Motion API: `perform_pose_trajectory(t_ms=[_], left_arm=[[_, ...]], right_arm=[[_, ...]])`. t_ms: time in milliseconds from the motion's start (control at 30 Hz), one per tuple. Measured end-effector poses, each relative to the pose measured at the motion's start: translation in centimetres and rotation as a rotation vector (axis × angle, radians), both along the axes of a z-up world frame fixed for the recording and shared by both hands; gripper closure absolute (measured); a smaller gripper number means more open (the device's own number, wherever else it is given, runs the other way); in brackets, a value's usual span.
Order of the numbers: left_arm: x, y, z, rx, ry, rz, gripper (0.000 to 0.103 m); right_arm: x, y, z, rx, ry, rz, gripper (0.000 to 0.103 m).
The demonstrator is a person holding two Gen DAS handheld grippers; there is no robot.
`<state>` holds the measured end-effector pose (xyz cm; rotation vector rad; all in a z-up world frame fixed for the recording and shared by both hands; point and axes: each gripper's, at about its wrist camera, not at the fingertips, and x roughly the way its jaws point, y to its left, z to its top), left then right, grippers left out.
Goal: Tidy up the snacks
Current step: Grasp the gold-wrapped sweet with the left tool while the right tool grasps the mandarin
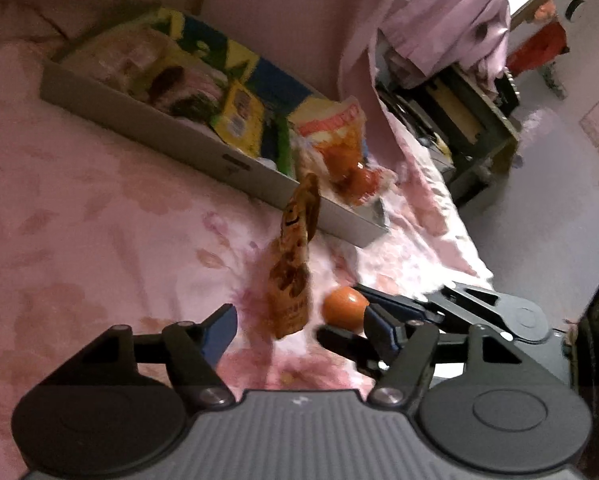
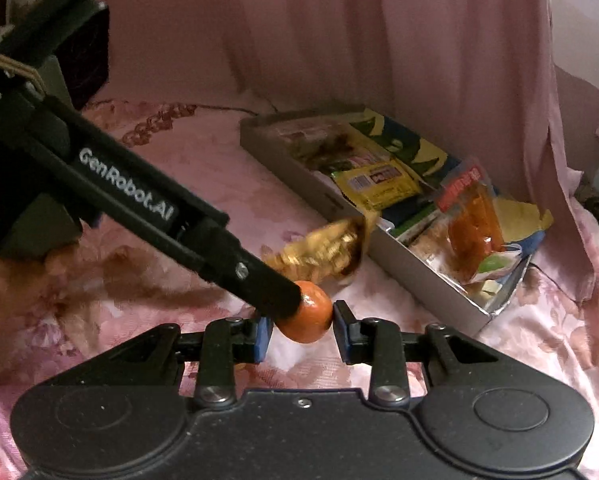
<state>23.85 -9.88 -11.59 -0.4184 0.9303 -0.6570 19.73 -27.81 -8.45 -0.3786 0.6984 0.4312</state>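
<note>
A grey box (image 1: 171,130) of snack packets lies on the pink floral bedspread; it also shows in the right wrist view (image 2: 383,256). A brown-gold snack packet (image 1: 293,268) stands between my left gripper's (image 1: 299,328) open fingers, free of both pads; it appears blurred in the right wrist view (image 2: 331,252). A small orange ball-shaped snack (image 2: 305,314) sits between my right gripper's (image 2: 301,330) pads, which close against its sides. It also shows in the left wrist view (image 1: 344,306). The left gripper's finger (image 2: 259,280) touches the orange snack from the left.
An orange-red packet (image 1: 339,136) sticks up at the box's near end, also in the right wrist view (image 2: 475,224). A pink curtain (image 2: 379,40) hangs behind the box. The bed edge drops to a pale floor (image 1: 539,220) with cluttered shelving (image 1: 459,120) beyond.
</note>
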Motion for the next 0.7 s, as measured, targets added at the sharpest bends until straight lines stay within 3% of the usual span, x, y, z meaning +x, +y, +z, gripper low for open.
perform_pose_trajectory(t_ms=[267,567,700], left_arm=[[1.2,-1.9,0.1,0.139,-0.107,0.009,0.028],[3.7,-2.9,-1.3,0.206,-0.157,0.032,0.026],[3.7,-3.6,-1.4,0.256,-0.191,0.019,0.031]], right_arm=[[0.2,-0.1,-1.2,-0.015,0.021,-0.012,0.069],[1.8,-0.8,-2.5,-0.019,0.047,-0.031,0.069],[2.3,-1.5,-2.7,-0.008,0.058,-0.064,0.069]])
